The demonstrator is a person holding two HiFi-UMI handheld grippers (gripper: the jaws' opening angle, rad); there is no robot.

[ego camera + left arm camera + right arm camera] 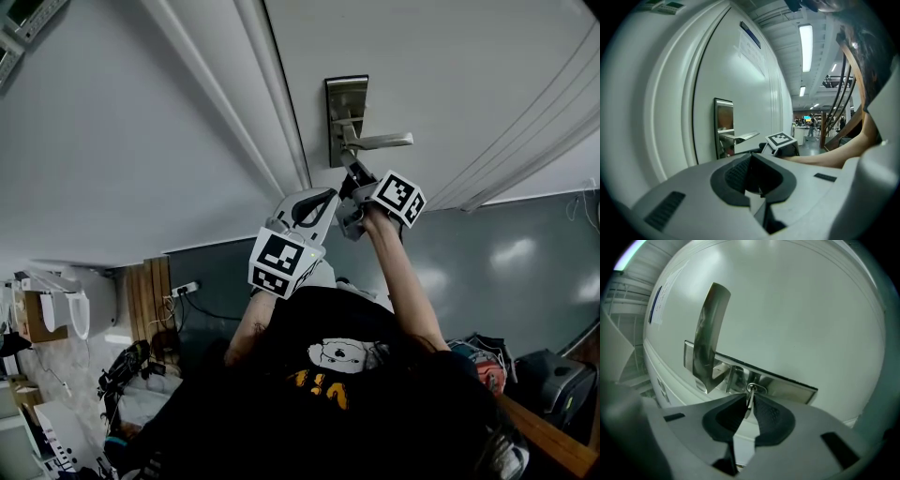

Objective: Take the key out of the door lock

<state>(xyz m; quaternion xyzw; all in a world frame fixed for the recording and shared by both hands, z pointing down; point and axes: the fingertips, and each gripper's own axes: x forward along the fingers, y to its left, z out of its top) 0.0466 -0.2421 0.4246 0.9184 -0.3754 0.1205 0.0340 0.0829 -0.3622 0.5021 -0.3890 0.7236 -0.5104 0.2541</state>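
Note:
The steel lock plate (pixel 346 94) with its lever handle (pixel 380 142) is on the white door. My right gripper (pixel 352 174) is up against the plate just below the handle. In the right gripper view its jaws (pixel 749 398) are shut on the thin metal key (pixel 749 404), which sticks out of the keyhole (pixel 753 389) in the plate (pixel 792 389). My left gripper (pixel 330 195) hangs back beside the right one, off the door. Its jaws (pixel 751 157) are shut with nothing in them. From there I see the lock plate (pixel 723 117) and the right gripper's marker cube (pixel 782 139).
The door frame mouldings (pixel 272 112) run just left of the lock. The person's bare forearm (pixel 398 272) reaches up to the right gripper. A wooden stair rail (pixel 846 89) and an open hall lie beyond the door's edge in the left gripper view.

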